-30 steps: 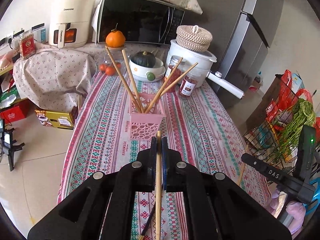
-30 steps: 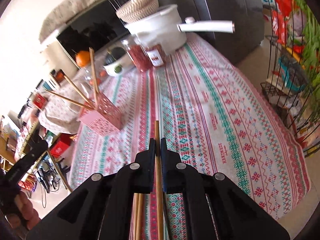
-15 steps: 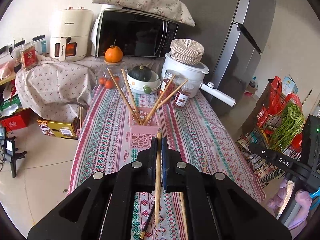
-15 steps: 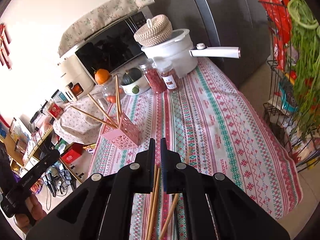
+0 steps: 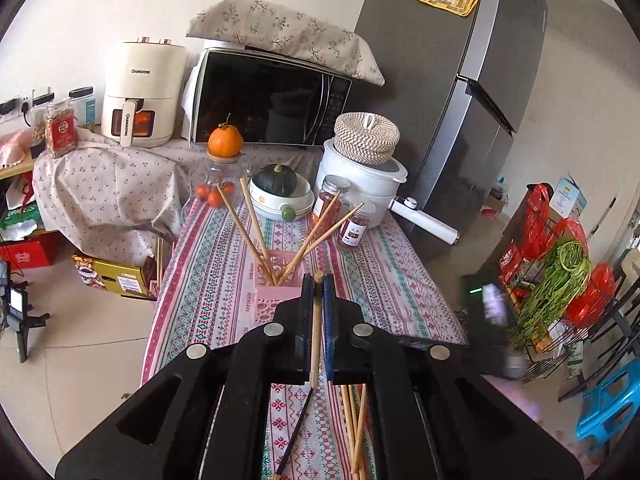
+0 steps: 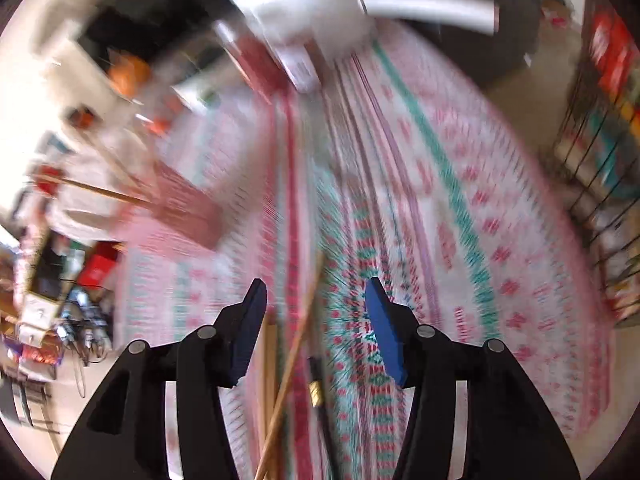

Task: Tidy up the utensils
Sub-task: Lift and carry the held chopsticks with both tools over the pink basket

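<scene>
We clamp our left fingers (image 5: 319,280) on one chopstick (image 5: 315,332), its length running along them toward the pink holder (image 5: 267,303) just ahead on the counter (image 5: 208,280). Our right fingers (image 6: 316,296), spread apart, straddle loose chopsticks (image 6: 294,354).

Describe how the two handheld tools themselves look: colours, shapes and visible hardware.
The left tool and right tool match: matte black plastic bodies with angular linkage arms and triangular cut-outs, studded with round silver pivot bolts. Each finger carries a flat blue pad on its inner face. No cables, sleeves or printed markings show on either.
</scene>
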`<control>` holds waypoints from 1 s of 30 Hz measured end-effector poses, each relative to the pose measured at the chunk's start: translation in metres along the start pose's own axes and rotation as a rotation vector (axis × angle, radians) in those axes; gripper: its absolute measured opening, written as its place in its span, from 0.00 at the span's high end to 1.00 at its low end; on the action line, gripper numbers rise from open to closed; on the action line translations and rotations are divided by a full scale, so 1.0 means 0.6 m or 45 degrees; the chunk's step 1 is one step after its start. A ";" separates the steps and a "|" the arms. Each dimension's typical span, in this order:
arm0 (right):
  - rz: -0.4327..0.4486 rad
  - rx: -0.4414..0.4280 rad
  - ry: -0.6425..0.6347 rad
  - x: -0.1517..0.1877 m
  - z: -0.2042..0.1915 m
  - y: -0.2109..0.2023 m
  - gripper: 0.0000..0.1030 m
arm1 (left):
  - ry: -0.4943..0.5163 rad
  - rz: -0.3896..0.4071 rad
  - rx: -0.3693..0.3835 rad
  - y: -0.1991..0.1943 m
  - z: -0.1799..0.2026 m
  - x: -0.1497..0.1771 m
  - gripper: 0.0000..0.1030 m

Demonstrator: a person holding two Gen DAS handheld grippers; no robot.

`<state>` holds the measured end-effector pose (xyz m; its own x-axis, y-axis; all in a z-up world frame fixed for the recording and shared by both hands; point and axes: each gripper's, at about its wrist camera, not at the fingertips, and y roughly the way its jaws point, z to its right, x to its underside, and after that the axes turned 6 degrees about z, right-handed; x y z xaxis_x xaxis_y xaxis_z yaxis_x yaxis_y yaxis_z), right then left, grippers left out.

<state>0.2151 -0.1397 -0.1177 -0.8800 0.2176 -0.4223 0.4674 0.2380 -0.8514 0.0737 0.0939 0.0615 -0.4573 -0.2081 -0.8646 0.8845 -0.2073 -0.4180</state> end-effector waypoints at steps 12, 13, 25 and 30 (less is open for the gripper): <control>-0.026 0.171 -0.050 0.034 -0.048 0.111 0.94 | -0.041 -0.044 -0.007 0.009 -0.027 0.003 0.96; -0.023 0.147 -0.026 0.036 -0.044 0.108 0.95 | -0.042 -0.044 -0.013 0.009 -0.029 0.004 0.96; 0.353 -0.117 -0.062 0.055 -0.032 -0.145 0.95 | -0.068 0.031 -0.024 -0.019 -0.026 -0.014 0.96; 0.445 -0.176 -0.064 0.029 -0.032 -0.223 0.95 | -0.092 0.063 -0.038 -0.027 -0.024 -0.036 0.96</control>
<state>0.1390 -0.1496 -0.0053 -0.6667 0.2622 -0.6977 0.7443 0.2838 -0.6045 0.0705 0.1155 0.0830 -0.4175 -0.2864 -0.8624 0.9081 -0.1670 -0.3841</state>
